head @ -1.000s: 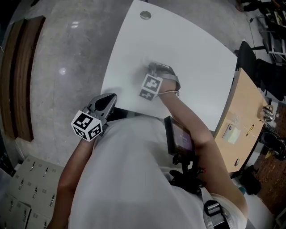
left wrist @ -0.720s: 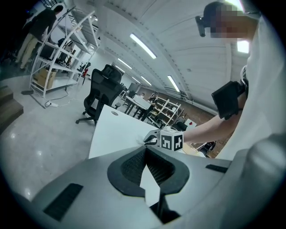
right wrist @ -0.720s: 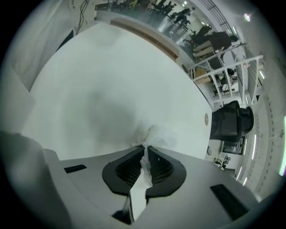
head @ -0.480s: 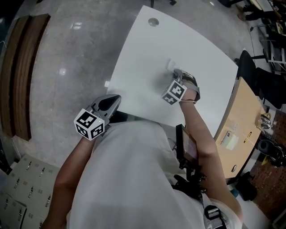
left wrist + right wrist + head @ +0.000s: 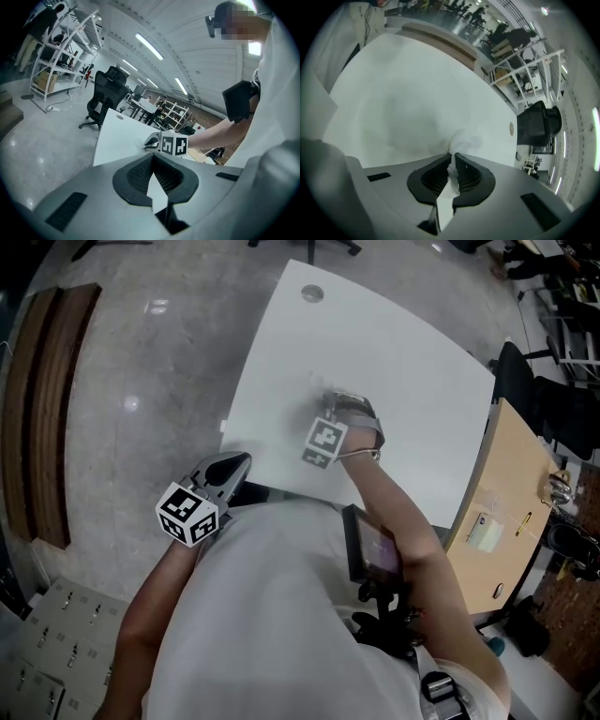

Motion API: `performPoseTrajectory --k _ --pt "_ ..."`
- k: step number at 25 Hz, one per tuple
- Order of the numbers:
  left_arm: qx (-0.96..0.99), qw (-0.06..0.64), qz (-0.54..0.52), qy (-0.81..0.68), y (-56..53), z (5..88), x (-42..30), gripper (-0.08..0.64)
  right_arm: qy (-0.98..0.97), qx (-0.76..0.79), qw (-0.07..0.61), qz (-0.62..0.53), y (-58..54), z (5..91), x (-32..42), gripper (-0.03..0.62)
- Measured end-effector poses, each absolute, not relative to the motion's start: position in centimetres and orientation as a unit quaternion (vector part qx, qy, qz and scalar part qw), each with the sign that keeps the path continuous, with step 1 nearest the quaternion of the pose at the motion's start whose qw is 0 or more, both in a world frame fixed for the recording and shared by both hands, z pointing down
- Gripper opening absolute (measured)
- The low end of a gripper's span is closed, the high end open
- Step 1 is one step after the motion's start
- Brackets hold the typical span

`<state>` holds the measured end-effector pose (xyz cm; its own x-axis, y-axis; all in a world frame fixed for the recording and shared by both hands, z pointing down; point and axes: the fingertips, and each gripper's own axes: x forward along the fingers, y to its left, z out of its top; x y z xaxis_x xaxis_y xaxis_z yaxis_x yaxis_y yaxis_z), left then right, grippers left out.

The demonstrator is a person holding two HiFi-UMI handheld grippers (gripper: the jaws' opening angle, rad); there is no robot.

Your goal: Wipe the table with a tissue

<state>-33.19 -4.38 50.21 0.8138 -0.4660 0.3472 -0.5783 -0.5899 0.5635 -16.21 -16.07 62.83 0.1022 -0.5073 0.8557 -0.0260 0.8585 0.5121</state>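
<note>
While we hold the right gripper [image 5: 325,393] pointing steeply down over the middle of the white table [image 5: 412,343], its jaws are clamped together on a white tissue [image 5: 462,139]. In the right gripper view we see the tissue running up between the two dark pads and bunching into a soft wad just past the tips, where it lies against the tabletop. In the head view that wad is only a pale blur on the white surface, right at the gripper's tip.

We keep the left gripper [image 5: 238,461] low at our left side, with its tip just beside the near left edge of the table and its marker cube [image 5: 187,514] over the grey floor [image 5: 150,409]. Its jaws meet at the tips and nothing is caught between them. Looking along them in the left gripper view, we see the right gripper out on the tabletop.

A small round grey cap [image 5: 312,293] sits in the table near its far corner, well apart from the tissue. A black chair [image 5: 518,367] stands at the table's right side, with a wooden desk [image 5: 506,493] just beyond it.
</note>
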Motion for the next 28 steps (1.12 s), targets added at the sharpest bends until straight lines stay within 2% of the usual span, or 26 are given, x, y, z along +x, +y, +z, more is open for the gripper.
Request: performPoseTrajectory --k 3,6,11,15,18,22,28 --pt "0.893 0.34 0.082 -0.284 -4.6 49.9 -32.9 0.006 -0.663 0.157 0.704 -0.202 -13.8 63.0 -18.8 0.026" --pt "0.899 0.335 0.084 -0.269 -5.0 49.9 -32.5 0.006 -0.675 0.138 0.7 -0.188 -11.8 63.2 -17.7 0.026" --pt "0.913 0.323 0.091 -0.231 -5.3 49.5 -30.7 0.006 -0.64 0.211 0.73 -0.112 -10.5 62.6 -9.4 0.026" --pt "0.923 0.315 0.099 -0.196 -5.0 49.3 -28.9 0.006 -0.633 0.318 0.705 -0.042 -9.4 60.3 -3.8 0.026" --pt "0.931 0.307 0.105 -0.171 -4.8 49.3 -27.2 0.006 -0.642 0.411 0.645 0.044 -7.7 58.9 0.0 0.026" --pt "0.938 0.291 0.112 -0.151 -5.1 48.9 -25.1 0.006 -0.672 0.523 0.498 0.165 -5.8 56.2 2.9 0.026" --pt "0.941 0.278 0.12 -0.149 -5.1 47.9 -23.1 0.006 -0.721 0.571 0.339 0.198 -3.3 51.3 3.2 0.026"
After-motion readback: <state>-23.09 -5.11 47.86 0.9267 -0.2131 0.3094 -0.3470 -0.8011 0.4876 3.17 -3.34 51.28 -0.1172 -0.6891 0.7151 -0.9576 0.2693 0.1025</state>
